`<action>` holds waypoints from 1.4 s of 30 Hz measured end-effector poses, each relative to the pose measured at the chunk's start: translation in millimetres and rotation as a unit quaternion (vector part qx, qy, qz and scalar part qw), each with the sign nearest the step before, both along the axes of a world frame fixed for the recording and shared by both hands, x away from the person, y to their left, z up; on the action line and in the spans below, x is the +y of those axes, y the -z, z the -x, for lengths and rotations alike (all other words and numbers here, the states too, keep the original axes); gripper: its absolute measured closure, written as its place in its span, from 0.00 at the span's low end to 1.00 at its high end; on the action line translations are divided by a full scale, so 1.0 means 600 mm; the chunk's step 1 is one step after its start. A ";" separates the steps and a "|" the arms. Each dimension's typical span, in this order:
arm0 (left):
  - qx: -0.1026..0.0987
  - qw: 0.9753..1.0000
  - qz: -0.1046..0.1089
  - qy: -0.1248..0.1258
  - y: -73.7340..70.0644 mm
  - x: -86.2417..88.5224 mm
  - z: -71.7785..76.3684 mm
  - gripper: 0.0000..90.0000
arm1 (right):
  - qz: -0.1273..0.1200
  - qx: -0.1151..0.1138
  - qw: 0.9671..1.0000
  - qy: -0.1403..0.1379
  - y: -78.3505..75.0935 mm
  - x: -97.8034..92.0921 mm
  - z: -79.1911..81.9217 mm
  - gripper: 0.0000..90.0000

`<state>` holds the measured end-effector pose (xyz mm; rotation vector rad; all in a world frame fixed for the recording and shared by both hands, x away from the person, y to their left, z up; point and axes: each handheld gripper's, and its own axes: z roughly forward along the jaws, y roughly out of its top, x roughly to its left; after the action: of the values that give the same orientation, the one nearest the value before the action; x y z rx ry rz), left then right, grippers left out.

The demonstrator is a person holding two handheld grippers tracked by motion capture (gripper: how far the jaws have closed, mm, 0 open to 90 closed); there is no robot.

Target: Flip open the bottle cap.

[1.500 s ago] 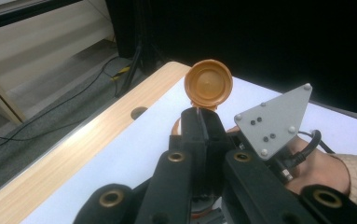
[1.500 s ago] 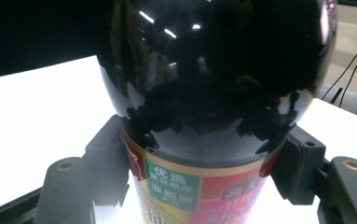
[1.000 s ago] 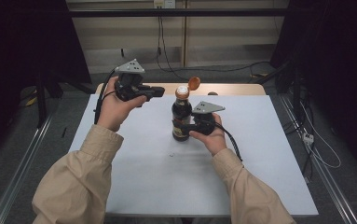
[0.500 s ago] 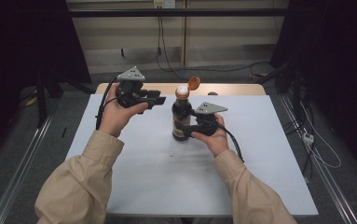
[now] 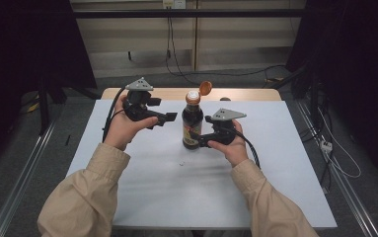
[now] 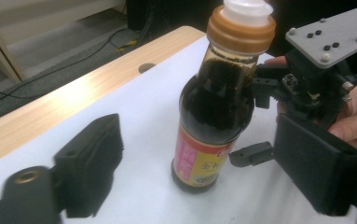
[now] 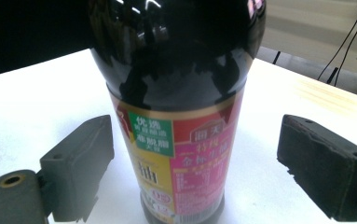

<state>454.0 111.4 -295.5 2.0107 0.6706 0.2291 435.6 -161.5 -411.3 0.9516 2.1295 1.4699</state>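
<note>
Altogether, one bottle (image 5: 192, 123) and two grippers are at the white surface (image 5: 142, 187). It is a dark sauce bottle, standing upright on the surface, with one orange flip cap (image 5: 205, 88) hinged open behind its white spout.

One of the grippers, the right gripper (image 5: 201, 139), is held low in the person's right hand (image 5: 228, 144), and its jaws reach toward the bottle's lower body. In the right gripper view the two black jaws stand wide apart, one on each side of the bottle's label (image 7: 178, 158), with white surface showing between each pad and the glass. They grip nothing; the bottle sits between them, close in.

The other, the left gripper (image 5: 169, 117), is raised in the left hand (image 5: 125, 127), its jaws pointing toward the bottle's neck from the side. In the left gripper view its two jaws are also spread wide and hold nothing. The bottle stands ahead of them and apart from both pads, roughly midway between the two. Beyond the bottle, near the jaw at that view's right, are the right gripper's body and its grey three-cornered plate (image 6: 332, 35).

Each gripper carries one such plate, two in all, and one black cable trails from each. Both forearms wear tan sleeves (image 5: 85, 197).
</note>
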 end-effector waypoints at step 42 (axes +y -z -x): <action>0.003 1.000 -0.004 0.021 0.072 0.024 0.027 0.06 | 0.000 0.010 1.000 -0.017 -0.002 -0.037 0.046 0.11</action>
<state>438.1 125.9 -338.8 2.0323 0.6319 0.2009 407.9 -183.5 -410.2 0.9379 2.1696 1.4829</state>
